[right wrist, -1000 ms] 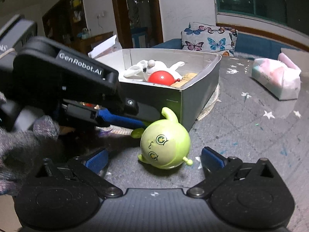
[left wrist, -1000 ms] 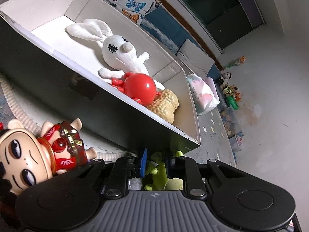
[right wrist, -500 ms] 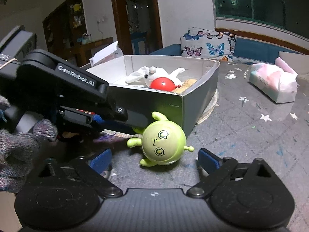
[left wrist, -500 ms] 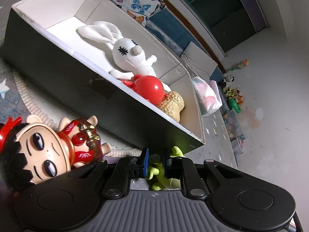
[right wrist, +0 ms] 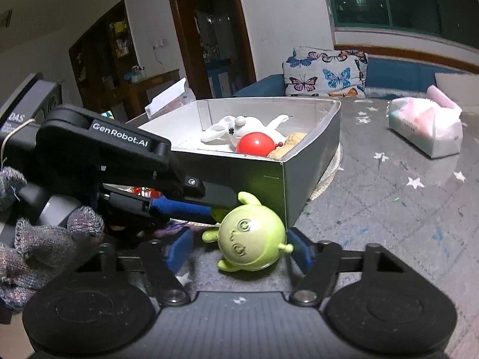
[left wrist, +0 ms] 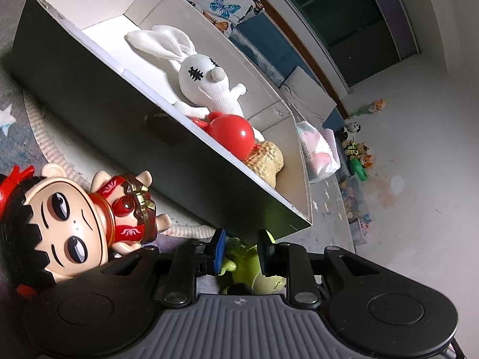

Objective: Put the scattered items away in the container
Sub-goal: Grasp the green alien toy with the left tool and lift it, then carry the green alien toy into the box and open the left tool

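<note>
Off to the left of the left gripper lies the big-headed doll, on its back beside the dark outer wall of the box, well outside the fingers and not yet tidied away; its lower edge is cut off behind the gripper's body. The left gripper's jaws are opening, with a limb of the green toy between them, and I'd judge it is letting go so the other hand can take over — whether the pads touch the limb at this moment I cannot tell, as the toy is mostly hidden under the fingers. Beyond those fingertips, inside the box, the white rabbit, the red ball and a tan peanut-shaped thing already lie bunched at the near end, which looks like earlier tidying. From the right side, the left gripper's blue finger reaches in at the green toy's upper left, its tip hidden behind the toy. The right gripper has the round green body between its fingers and its jaws are closing — the right pad sits just at the toy's side, the left pad stands a little apart, so no firm hold yet. The toy lies on the mat, just in front of the box's near corner. A gloved hand shows at the left edge, cut off.
</note>
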The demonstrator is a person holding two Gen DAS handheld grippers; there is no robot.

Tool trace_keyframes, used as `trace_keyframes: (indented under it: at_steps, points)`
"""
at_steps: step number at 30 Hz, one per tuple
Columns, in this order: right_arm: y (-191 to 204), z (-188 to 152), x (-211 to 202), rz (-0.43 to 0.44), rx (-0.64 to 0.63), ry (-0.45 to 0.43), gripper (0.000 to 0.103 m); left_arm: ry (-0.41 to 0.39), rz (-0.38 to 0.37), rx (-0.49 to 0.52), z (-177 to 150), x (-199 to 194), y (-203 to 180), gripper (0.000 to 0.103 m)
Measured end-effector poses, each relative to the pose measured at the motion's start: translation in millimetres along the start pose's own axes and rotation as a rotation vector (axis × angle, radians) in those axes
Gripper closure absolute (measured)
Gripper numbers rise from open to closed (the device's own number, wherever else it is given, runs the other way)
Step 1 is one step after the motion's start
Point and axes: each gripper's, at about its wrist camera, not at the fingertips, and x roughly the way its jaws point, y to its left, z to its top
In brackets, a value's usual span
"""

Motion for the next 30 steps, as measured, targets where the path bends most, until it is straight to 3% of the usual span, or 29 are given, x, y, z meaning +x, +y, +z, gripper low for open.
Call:
trace_keyframes:
  at_steps: [8,12,17,30]
  points:
    - [-1.8,-0.7,-5.3,-0.007,0.022,-0.005,0.044,0.008,0.002,-0.011,-2.6,4.1,-2.9,0.078]
    - [-1.8,-1.4,-8.1,-0.017,0.026,-0.001,0.054,0.010,0.015,-0.019,-5.1,6.9,-2.5,0.078]
    - [3.3,-2.6,-14.0,-0.029,0.009,0.000,0.054,0.007,0.005,-0.007,-8.9,4.4,-4.1,0.080]
    - [27.6,34.6,-41.1,0.003,-0.092,-0.081,0.054,-0.102,-0.065,0.034,7.9,-45.1,-20.6,0.081]
